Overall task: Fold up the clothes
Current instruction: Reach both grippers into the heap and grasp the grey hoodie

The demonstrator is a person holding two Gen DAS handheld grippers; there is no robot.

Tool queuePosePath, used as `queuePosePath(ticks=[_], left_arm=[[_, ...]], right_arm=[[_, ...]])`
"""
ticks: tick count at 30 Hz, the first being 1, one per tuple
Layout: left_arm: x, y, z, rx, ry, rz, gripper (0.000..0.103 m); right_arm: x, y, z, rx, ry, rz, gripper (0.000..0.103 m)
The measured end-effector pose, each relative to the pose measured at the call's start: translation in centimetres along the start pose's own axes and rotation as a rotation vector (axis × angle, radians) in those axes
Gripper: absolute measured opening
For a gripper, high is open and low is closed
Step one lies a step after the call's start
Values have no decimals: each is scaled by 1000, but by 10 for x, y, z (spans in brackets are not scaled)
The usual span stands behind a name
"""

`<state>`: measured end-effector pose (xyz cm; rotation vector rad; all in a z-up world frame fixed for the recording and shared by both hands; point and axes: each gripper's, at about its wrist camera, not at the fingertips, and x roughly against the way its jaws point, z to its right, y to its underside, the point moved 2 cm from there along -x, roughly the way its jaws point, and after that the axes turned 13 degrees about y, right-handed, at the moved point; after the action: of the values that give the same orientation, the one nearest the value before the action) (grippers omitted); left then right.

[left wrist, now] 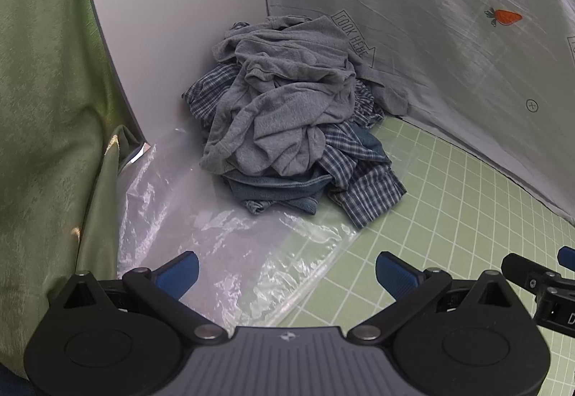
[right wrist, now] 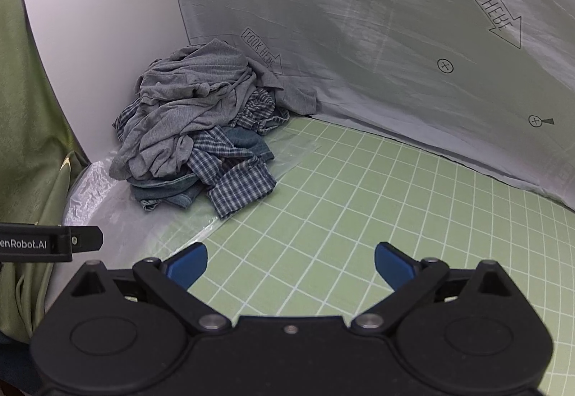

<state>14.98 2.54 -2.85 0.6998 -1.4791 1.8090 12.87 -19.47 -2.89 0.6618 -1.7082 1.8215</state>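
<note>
Clothes pile point(left wrist: 291, 115) sits in the far corner, approx 12 o'clock from the left gripper point(left wrist: 285, 275), 10 o'clock from the right gripper point(right wrist: 291, 268). Grey jersey tee point(right wrist: 187, 97) on top, soft & crumpled; plaid shirt point(right wrist: 240, 185) & denim point(right wrist: 169, 193) under it. Heaped, prob. awaiting sorting. Crinkly clear plastic sheet point(left wrist: 215, 245) beneath, then green grid mat point(right wrist: 377, 209), clear for folding. Both tongs spread wide, holding nothing.

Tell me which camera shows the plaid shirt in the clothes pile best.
The left wrist view: the plaid shirt sits nearer and larger there, its checks sharp, spilling from under the grey garment. The right wrist view shows the same shirt smaller and farther off, at the pile's front edge.
</note>
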Motion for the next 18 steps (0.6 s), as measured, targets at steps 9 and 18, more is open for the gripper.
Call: queuePosePath(ticks=[9, 18], left_arm=[[-56, -108, -63, 62, -74, 101, 103], [-133, -192, -124, 156, -75, 145, 103]], right_arm=[[-82, -92, -30, -30, -33, 32, 98], [-188, -184, -94, -18, -95, 37, 89]])
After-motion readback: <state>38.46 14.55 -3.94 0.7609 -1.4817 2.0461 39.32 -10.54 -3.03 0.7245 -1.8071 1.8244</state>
